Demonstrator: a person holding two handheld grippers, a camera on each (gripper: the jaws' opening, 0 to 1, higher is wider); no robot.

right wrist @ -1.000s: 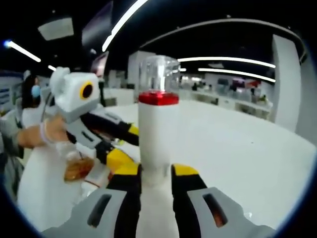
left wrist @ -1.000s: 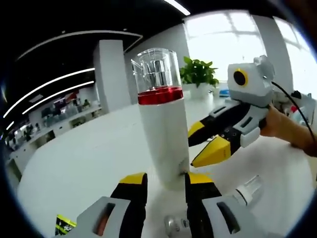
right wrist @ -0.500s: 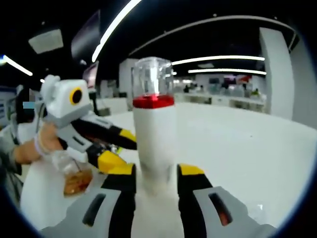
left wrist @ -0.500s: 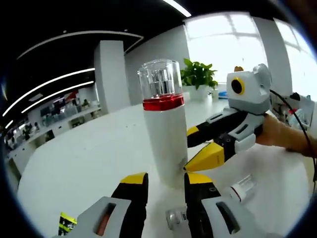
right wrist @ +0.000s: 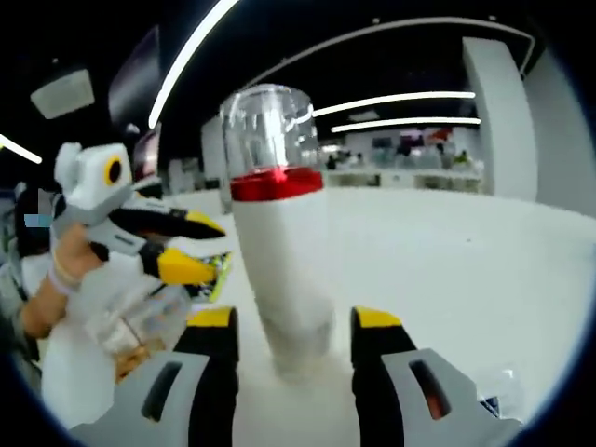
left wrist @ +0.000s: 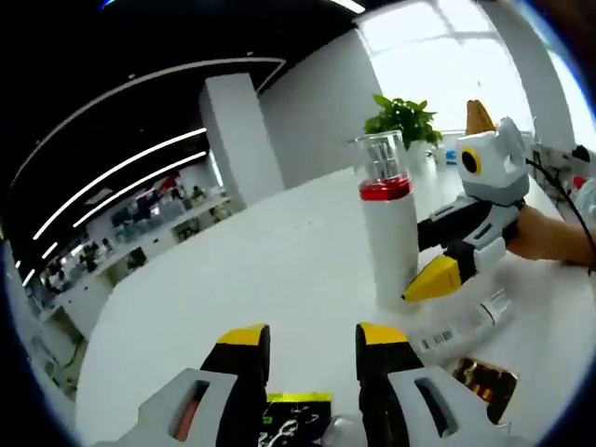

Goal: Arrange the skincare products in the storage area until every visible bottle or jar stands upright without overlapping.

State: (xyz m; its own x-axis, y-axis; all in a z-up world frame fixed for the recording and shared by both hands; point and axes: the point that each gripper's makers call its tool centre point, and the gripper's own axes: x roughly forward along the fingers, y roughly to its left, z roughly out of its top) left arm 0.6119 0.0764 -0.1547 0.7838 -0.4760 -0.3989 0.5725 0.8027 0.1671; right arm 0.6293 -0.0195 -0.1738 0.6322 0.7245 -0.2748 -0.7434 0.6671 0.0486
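Now standing upright on the white table [left wrist: 233, 279]: tall white bottle with red band and clear cap [right wrist: 279, 242], released. Right gripper [right wrist: 291, 326] spread wide around its base; left gripper [left wrist: 312, 340] pulled back, open, empty. Still lying flat nearby: small clear-capped tube [left wrist: 466, 321].

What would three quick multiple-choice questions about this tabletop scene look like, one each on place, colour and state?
1. Where does the tall white bottle stand in the right gripper view?
A. between that tool's yellow tips
B. inside a box
C. on the floor

2. What colour is the band under its clear cap?
A. blue
B. red
C. green

3. How is the small clear bottle near it placed?
A. upright
B. stacked
C. lying down

Answers: 1 A, it rises between the open right tool tips; 2 B, the ring is red; 3 C, it rests sideways on the white table.
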